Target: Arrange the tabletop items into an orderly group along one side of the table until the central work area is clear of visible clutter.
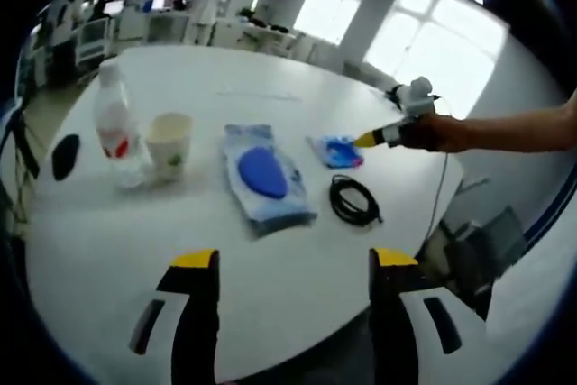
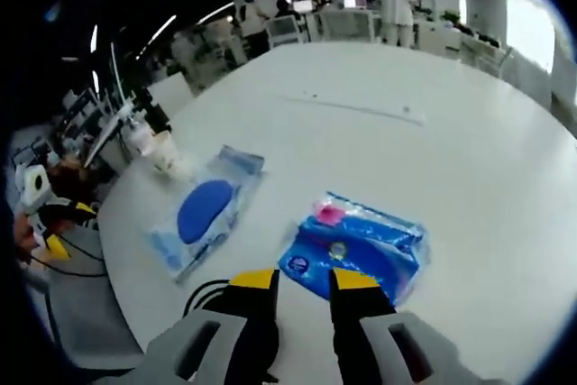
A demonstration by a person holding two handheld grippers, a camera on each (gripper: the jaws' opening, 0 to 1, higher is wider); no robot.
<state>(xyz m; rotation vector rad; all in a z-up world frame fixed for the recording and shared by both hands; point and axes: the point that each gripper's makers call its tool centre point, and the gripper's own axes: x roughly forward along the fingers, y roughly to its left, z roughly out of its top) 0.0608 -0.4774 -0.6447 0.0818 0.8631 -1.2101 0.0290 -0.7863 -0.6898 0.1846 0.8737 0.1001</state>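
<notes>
Across my left gripper view's middle: clear bottle upright at left, paper cup beside it, blue-lidded wipes pack flat, small blue packet, coiled black cable.

No text, brand or number can be read anywhere. The clear bottle carries a red and white label, the paper cup just beside it has a small green mark, and the blue tissue pack farther along the table from the bottle shows a pink patch and a round emblem, but all the printing is too blurred and small to make out.
</notes>
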